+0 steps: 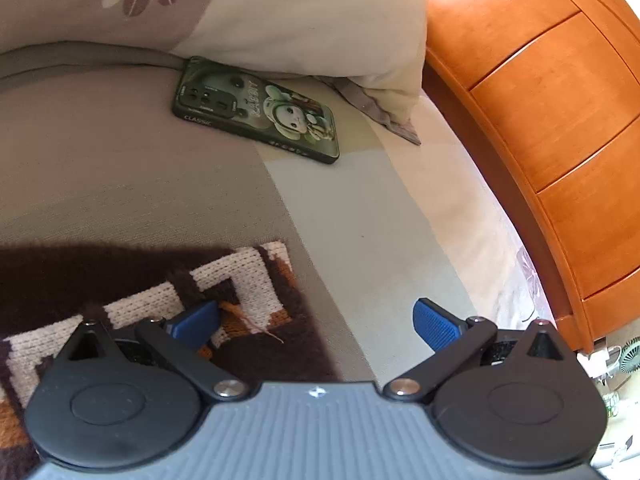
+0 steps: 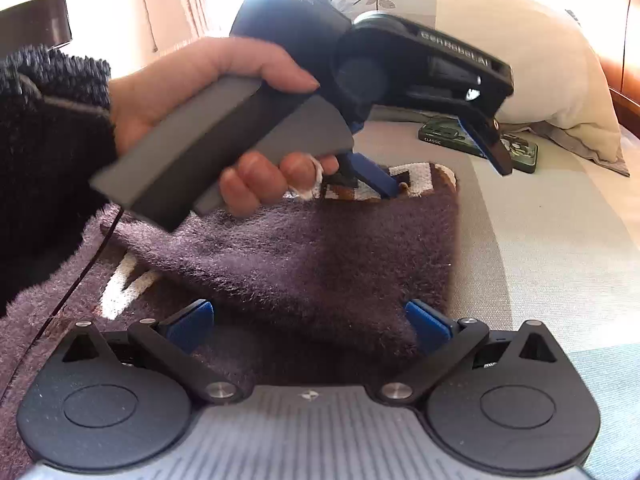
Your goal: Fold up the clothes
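A fuzzy dark brown sweater (image 2: 304, 256) with a cream and orange knit pattern (image 1: 224, 284) lies on the bed. My left gripper (image 1: 316, 324) is open and empty, low over the sweater's patterned corner; its left pad is above the knit, its right pad above the sheet. In the right wrist view the left gripper (image 2: 440, 152) shows held in a hand above the sweater's far edge. My right gripper (image 2: 310, 326) is open and empty, with its jaws over the sweater's near part.
A phone in a green rabbit case (image 1: 256, 110) lies on the grey and pale striped sheet (image 1: 360, 220) beyond the sweater. A cream pillow (image 1: 304, 16) lies behind it. An orange wooden drawer unit (image 1: 552, 112) stands on the right.
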Motion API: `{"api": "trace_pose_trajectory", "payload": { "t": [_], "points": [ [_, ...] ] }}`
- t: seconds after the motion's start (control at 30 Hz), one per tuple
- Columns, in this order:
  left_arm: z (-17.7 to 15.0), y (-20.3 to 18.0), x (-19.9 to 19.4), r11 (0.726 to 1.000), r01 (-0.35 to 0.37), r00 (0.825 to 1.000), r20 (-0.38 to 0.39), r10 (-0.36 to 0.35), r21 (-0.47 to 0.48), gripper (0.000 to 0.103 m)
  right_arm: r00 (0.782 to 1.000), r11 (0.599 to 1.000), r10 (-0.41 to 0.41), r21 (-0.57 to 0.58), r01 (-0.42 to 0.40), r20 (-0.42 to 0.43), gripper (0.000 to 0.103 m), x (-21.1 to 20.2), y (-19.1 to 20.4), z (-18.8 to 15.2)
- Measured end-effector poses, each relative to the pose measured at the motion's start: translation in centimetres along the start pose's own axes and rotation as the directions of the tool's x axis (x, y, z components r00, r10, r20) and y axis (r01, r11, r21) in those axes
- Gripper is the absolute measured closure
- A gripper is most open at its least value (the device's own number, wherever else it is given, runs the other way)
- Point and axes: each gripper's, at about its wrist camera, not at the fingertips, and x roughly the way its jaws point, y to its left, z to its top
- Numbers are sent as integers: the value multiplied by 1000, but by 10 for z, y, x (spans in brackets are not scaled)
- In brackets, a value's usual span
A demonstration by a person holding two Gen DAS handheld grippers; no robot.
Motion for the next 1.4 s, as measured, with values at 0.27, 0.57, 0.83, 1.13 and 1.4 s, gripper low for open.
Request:
{"api": "trace_pose_trajectory", "payload": {
  "t": [0.27,0.57,0.83,1.13,1.4],
  "points": [
    [8,-20,25,996,6,1000,-29,-3,84,1,1000,1000,-20,-23,20,-13,0,0,8,3],
    [8,-33,-2,987,-88,996,-12,91,131,1,998,996,57,61,-59,33,0,-19,-7,9],
    [-40,34,-79,982,-186,983,11,186,-24,1,986,979,131,144,-145,103,0,-38,-26,9],
    [-89,108,-129,955,-172,980,59,192,-239,1,985,983,153,87,-159,75,0,-32,-14,5],
    [-85,119,-130,942,-265,954,88,288,-208,1,983,982,164,77,-170,78,0,-30,-9,5]
  ]
}}
